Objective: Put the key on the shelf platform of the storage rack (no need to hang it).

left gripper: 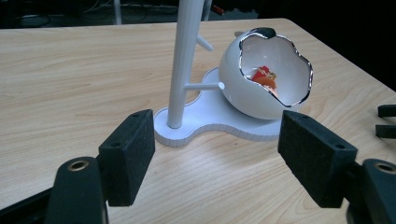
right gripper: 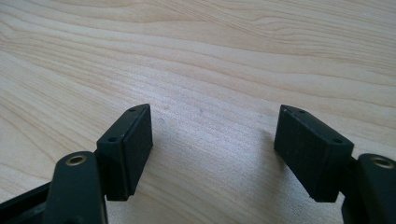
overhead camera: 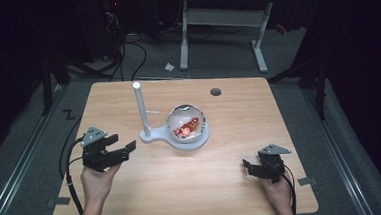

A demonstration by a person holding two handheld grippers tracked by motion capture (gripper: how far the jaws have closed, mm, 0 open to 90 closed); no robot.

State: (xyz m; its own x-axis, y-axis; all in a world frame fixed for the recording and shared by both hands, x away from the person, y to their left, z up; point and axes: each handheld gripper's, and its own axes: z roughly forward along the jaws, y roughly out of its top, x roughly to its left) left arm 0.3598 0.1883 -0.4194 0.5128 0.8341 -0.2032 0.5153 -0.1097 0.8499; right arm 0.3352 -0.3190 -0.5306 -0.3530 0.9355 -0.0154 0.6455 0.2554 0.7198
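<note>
High view
Left gripper (overhead camera: 127, 146): held at about 8 o'clock on the table (overhead camera: 133, 191), jaws apart with nothing between them, aimed toward the white stand.
Right gripper (overhead camera: 247, 166): held low at about 4 o'clock, well apart from the stand, jaws apart and empty.
White stand (overhead camera: 152, 136): near the table's centre, a flat lobed base with an upright post (overhead camera: 140, 105) on its 9 o'clock lobe.
White bowl (overhead camera: 186, 123): a round shell sitting on the base's 3 o'clock lobe, just beside the post, its opening turned upward and toward the person.
Contents: a small red and orange thing (overhead camera: 187, 127) lies inside the bowl; its exact kind cannot be told.

Left gripper view
Left gripper (left gripper: 217, 151): two black padded jaws stand apart over bare wood, gripping nothing.
White stand (left gripper: 210, 126): straight ahead at 12 o'clock, its base edge near the jaws but not touching.
Post (left gripper: 184, 60): upright, with a short side peg reaching the bowl.
White bowl (left gripper: 252, 79): at about 1 o'clock, glossy white, with a wavy, dark-edged rim around a tilted opening.
Contents: the red and orange thing (left gripper: 265, 77) rests against the inner wall.

Right gripper view
Right gripper (right gripper: 212, 154): jaws apart, only wood grain of the table (right gripper: 210, 56) between them.
</note>
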